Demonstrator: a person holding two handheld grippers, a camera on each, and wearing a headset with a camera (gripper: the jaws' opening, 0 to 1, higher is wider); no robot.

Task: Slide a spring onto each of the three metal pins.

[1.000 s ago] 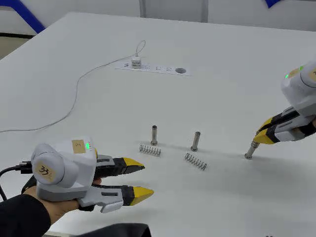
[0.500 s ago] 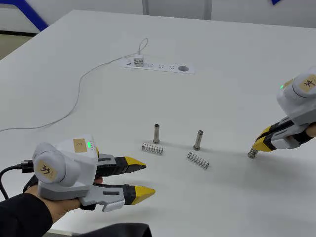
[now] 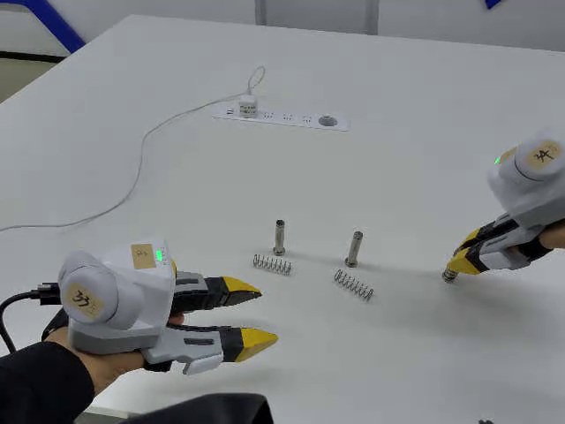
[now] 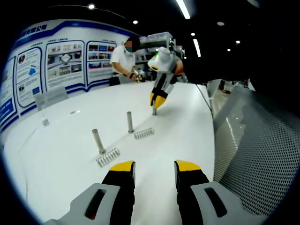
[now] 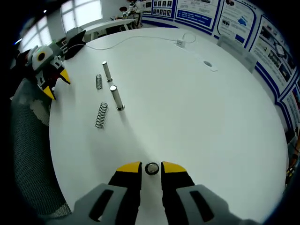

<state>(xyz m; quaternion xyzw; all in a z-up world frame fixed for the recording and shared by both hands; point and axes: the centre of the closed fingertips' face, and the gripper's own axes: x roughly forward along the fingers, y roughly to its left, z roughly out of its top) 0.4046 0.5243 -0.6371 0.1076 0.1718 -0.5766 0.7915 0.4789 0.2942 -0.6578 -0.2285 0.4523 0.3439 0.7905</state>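
Remote session, spring-and-pin task: on the white workbench [image 3: 397, 132], my yellow-tipped right gripper [image 3: 453, 267] stands over the third upright steel pin [image 5: 151, 168], out at three o'clock of the row. Its jaws flank the pin head closely. A third wire spring [image 3: 449, 276] appears to ring that pin, and I cannot tell whether the jaws pinch it. My yellow-tipped left gripper [image 3: 263, 314] hangs at seven o'clock, released and grasping nothing. The left loose wire spring [image 3: 271, 263] and the middle loose wire spring [image 3: 352, 284] lie flat, each at six o'clock of a bare pin: the left steel pin [image 3: 279, 237] and the middle steel pin [image 3: 354, 248]. I judge the springs light, squashy and apt to roll, best pinched gently across the coils at mid-length.
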